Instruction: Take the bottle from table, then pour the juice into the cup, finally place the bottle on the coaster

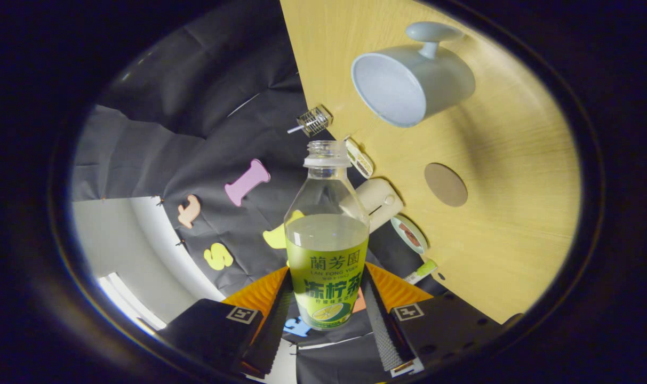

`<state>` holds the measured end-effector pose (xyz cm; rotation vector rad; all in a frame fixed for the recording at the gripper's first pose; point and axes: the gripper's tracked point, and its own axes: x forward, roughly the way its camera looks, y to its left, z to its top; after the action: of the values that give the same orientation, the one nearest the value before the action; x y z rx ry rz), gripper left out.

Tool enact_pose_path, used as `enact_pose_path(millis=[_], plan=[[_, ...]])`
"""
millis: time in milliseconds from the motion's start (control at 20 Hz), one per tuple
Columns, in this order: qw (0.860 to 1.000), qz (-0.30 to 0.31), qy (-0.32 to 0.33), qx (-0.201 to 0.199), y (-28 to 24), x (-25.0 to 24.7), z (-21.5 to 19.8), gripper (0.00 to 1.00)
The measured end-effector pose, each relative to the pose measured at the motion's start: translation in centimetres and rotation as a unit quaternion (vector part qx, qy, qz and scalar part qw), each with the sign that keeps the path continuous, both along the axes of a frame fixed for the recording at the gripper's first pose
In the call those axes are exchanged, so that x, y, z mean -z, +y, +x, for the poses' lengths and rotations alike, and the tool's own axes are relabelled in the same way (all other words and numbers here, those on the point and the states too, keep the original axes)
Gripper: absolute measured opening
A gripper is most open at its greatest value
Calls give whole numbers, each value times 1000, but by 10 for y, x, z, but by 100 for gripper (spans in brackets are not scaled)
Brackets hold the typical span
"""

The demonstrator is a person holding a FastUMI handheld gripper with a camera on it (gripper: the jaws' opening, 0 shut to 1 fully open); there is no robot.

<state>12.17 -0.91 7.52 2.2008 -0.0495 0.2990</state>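
My gripper (327, 290) is shut on a clear plastic bottle (326, 240) with a yellow-green label, and both fingers (379, 320) press on its lower body. The bottle has no cap, and its mouth points ahead along the fingers. Pale liquid fills it to just above the label. The view is rolled, so the wooden table (515, 213) stands like a wall to the right of the bottle. A pale grey cup (414, 85) with a handle sits on the table, ahead and right of the bottle's mouth, its opening facing me. A round brown coaster (446, 184) lies on the table right of the bottle's neck.
Several small things line the table's edge beside the bottle: a wire metal piece (313, 121), a small packet (359, 159), a cream oblong object (379, 197), a little round dish (408, 233) and a green-tipped stick (422, 272). Black cloth hangs behind the bottle.
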Motion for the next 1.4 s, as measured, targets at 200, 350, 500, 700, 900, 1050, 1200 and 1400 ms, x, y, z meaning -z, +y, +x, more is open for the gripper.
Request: enact_pose_path(millis=[200,350,500,700,900,1050,1200,1400], plan=[[1000,-2,0,0,0,-1,0,77],[1000,-3,0,2,-1,0,0,77],[1000,-11,6,-1,0,2,-1,77],[999,-43,11,5,3,8,-1,77],[994,-109,25,2,9,23,-3,77],[985,-166,48,-15,20,43,-3,77],[978,-205,47,-14,21,53,-2,77],[956,-288,51,-12,31,67,0,77]])
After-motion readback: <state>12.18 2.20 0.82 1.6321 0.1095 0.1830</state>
